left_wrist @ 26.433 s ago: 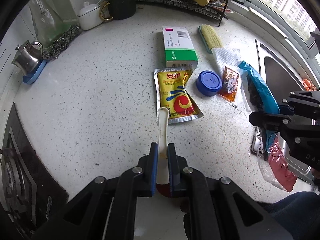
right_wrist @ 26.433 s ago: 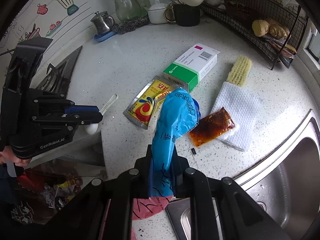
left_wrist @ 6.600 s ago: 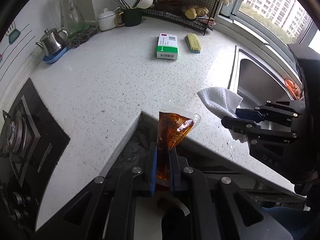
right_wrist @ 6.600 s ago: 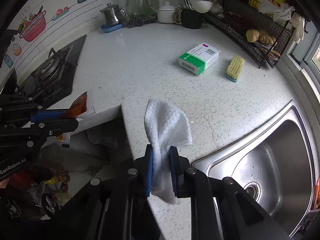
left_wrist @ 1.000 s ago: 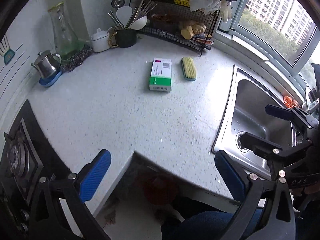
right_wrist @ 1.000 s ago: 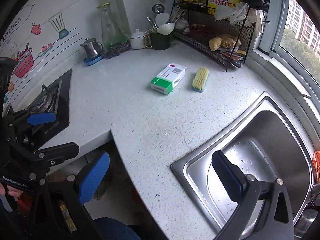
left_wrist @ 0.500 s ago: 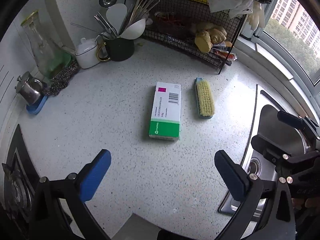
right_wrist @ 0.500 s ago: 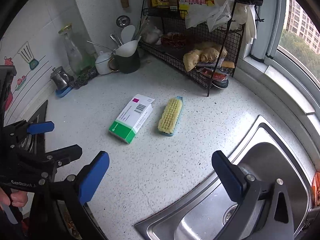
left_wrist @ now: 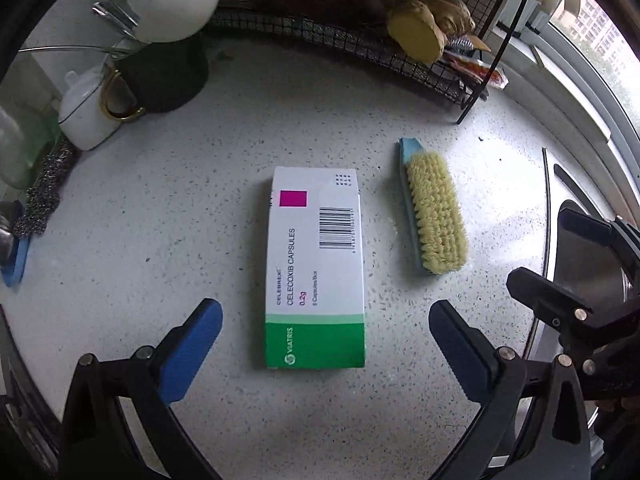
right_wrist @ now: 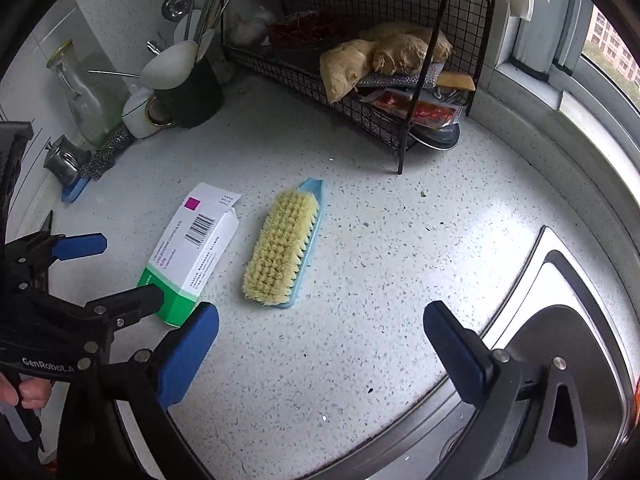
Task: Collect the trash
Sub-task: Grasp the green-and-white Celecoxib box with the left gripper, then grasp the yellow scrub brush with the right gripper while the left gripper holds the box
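The left gripper (left_wrist: 322,338) is spread wide, its blue pads (left_wrist: 191,348) either side of the near green end of the medicine box (left_wrist: 316,268), holding nothing. The box lies flat on the speckled counter (left_wrist: 180,208), well in from the edges. Just beside it on the sink side, not touching, sits the scrub brush (left_wrist: 436,216), bristles up. The right gripper (right_wrist: 320,354) is released too, empty, above bare counter near the sink's rim (right_wrist: 516,312). Its view catches what the left one misses: the far flap of the box (right_wrist: 192,244) is open, the left gripper (right_wrist: 92,272) brackets its green end, and a hand (right_wrist: 24,394) grips that tool's handle. The left view alone makes the printing on the box top readable and shows the right gripper (left_wrist: 560,264) over by the sink. Toward the back edge stand a dark utensil cup (right_wrist: 192,92) and a wire rack (right_wrist: 360,60) with ginger (right_wrist: 384,56).
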Available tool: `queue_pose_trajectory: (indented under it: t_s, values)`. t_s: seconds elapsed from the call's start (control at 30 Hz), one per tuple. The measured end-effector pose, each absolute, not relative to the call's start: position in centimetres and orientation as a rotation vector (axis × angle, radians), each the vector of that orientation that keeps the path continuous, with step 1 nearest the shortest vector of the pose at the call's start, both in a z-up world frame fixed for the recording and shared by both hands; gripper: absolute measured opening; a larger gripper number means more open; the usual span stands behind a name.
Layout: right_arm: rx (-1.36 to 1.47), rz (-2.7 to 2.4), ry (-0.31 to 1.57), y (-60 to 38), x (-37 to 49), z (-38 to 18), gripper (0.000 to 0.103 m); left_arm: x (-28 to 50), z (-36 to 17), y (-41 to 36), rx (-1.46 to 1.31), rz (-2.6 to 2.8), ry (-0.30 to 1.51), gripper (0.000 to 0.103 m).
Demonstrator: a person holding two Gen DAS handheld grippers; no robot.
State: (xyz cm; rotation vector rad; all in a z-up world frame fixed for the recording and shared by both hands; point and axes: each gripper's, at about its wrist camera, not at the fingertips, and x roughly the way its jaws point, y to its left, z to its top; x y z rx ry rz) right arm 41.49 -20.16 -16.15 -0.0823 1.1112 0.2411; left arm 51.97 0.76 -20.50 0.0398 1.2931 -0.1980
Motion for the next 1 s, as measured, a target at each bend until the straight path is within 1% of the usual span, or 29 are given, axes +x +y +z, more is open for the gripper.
queue_pose_trajectory:
  t_s: [0.17,0.2,0.27,0.3,0.33,0.37,0.4,0.43,0.5,0.53,0.73,1.0]
  values:
    - [-0.071,0.223,1.136,-20.9,41.7,-16.6,0.102,52.7,-22.3,0.5,0.062,-0.196,1.317,0.103]
    - [-0.071,0.224,1.139,-20.9,41.7,-16.8,0.102,52.8,-22.5,0.6,0.06,-0.192,1.318,0.101]
    - [-0.077,0.225,1.143,-20.8,41.8,-17.0,0.102,52.9,-22.8,0.7,0.053,-0.199,1.319,0.094]
    - [-0.077,0.226,1.146,-20.7,41.9,-17.2,0.102,53.0,-23.0,0.8,0.05,-0.203,1.325,0.086]
    - [-0.075,0.226,1.15,-20.6,41.9,-17.3,0.102,53.2,-23.2,0.9,0.048,-0.205,1.331,0.081]
    - [-0.071,0.227,1.156,-20.4,42.0,-17.5,0.102,53.3,-23.3,1.0,0.047,-0.207,1.332,0.079]
    - [-0.066,0.231,1.162,-20.3,42.1,-17.6,0.102,53.4,-23.4,1.1,0.043,-0.21,1.334,0.074]
    - [-0.064,0.234,1.167,-20.2,42.2,-17.7,0.102,53.5,-23.4,1.3,0.035,-0.212,1.337,0.067]
    - [-0.07,0.241,1.169,-19.9,42.5,-17.9,0.102,53.8,-23.7,1.9,0.022,-0.212,1.352,0.058]
    - [-0.073,0.244,1.167,-19.8,42.7,-18.0,0.102,53.9,-23.8,2.1,0.024,-0.21,1.358,0.057]
    - [-0.062,0.256,1.165,-19.4,43.4,-18.1,0.102,53.3,-23.1,3.8,0.02,-0.182,1.333,0.056]
    - [-0.074,0.305,1.161,-16.1,44.9,-18.8,0.102,51.6,-21.1,8.4,-0.066,-0.061,1.305,0.056]
